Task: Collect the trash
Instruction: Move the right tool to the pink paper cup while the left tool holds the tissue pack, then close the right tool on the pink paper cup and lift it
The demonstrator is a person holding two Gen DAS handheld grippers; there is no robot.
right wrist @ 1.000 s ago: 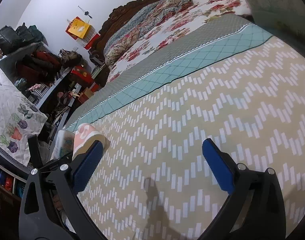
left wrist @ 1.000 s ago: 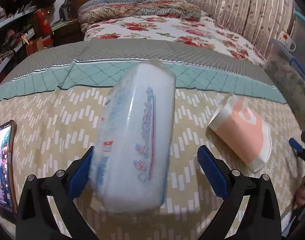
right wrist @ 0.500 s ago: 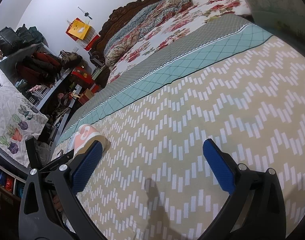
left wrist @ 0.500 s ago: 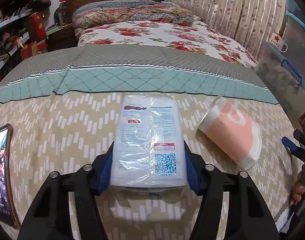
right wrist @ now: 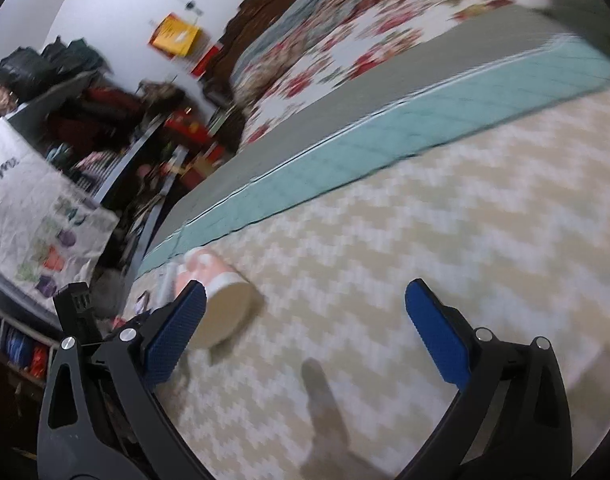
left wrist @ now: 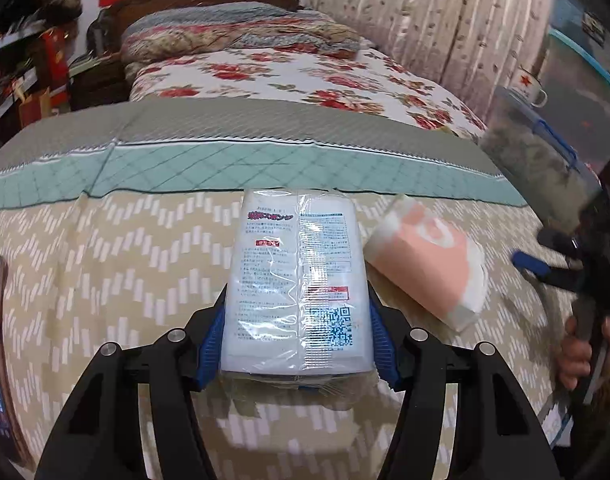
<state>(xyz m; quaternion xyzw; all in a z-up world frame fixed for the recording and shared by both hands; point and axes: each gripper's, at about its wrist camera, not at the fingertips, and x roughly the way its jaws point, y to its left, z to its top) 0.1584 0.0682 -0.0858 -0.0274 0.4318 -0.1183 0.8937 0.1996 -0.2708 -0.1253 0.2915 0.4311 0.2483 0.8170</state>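
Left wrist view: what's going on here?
A person is collecting trash off a bed with two handheld grippers. The left gripper has just closed its jaws on a plastic-wrapped white pack. The right gripper, jaws open and empty, is near a pink paper cup lying on its side.

Both wrist cameras look low and close across the bed (left wrist: 105, 248), sharing the pink cup (left wrist: 425, 264) lying there.
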